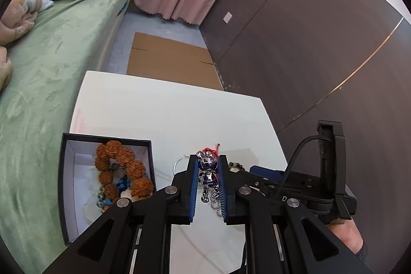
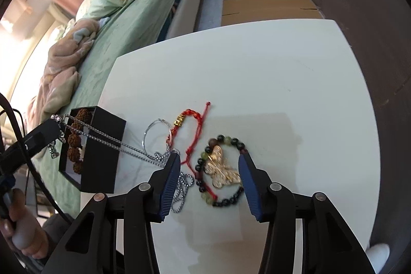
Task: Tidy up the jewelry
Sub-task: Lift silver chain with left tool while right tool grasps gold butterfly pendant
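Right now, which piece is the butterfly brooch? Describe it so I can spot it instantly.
On the white table, right of the black box, lies a ring of dark and green beads. The butterfly brooch rests on that bracelet, between the right gripper fingers. It is the only gold, winged piece.

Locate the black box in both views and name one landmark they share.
Left wrist: the black box sits lower left, open, brown beads inside, left of the hand-held gripper.
Right wrist: the box sits left of centre at the table's left edge.
Shared landmark: the cardboard on the floor.
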Demonstrator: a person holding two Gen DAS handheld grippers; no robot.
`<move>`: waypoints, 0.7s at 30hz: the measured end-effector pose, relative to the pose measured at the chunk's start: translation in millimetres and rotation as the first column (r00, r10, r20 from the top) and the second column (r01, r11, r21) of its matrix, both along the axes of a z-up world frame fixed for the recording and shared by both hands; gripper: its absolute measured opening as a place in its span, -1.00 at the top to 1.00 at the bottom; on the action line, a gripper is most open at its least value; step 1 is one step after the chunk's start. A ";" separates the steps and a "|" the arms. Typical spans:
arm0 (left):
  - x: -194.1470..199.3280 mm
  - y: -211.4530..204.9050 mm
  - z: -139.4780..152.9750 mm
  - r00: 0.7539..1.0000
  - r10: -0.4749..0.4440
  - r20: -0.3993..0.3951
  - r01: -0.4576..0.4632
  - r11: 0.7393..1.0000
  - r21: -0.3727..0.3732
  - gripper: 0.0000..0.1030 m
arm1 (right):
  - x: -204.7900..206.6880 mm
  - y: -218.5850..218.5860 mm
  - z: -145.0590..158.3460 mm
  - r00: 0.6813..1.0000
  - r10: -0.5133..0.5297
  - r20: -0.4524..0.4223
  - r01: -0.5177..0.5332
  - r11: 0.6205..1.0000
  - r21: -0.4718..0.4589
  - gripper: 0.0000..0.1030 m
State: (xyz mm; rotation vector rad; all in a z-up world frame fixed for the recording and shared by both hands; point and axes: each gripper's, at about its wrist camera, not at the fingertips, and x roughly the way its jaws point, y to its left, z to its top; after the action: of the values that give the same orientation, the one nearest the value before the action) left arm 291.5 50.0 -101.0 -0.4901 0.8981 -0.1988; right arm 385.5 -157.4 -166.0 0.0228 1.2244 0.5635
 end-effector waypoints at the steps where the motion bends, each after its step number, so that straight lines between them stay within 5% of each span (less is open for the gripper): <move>1: 1.0 0.5 -0.2 1.000 0.001 0.000 -0.001 1.000 0.000 0.71 | 2.2 0.8 -1.1 1.000 0.007 -0.003 -0.007 1.000 0.002 0.07; 9: -1.4 -2.1 -1.8 1.000 -0.001 -0.008 0.001 1.000 0.004 0.71 | 7.1 4.5 -19.2 0.998 0.029 -0.061 -0.029 1.000 -0.002 0.19; 14: -0.1 -1.4 -2.2 1.000 -0.001 -0.009 0.001 1.000 0.002 0.71 | 3.3 -6.7 -23.0 0.996 0.002 -0.088 -0.001 1.000 0.008 0.47; 21: -1.7 -2.5 3.2 1.000 -0.014 0.013 0.014 1.000 -0.007 0.71 | -1.8 3.8 -21.0 0.999 0.013 -0.041 -0.016 0.997 -0.076 0.53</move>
State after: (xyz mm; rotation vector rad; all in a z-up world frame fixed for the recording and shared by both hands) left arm 289.8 47.5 -97.9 -0.4885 0.8889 -0.2178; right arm 383.7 -153.6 -187.0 -0.0396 1.2853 0.5310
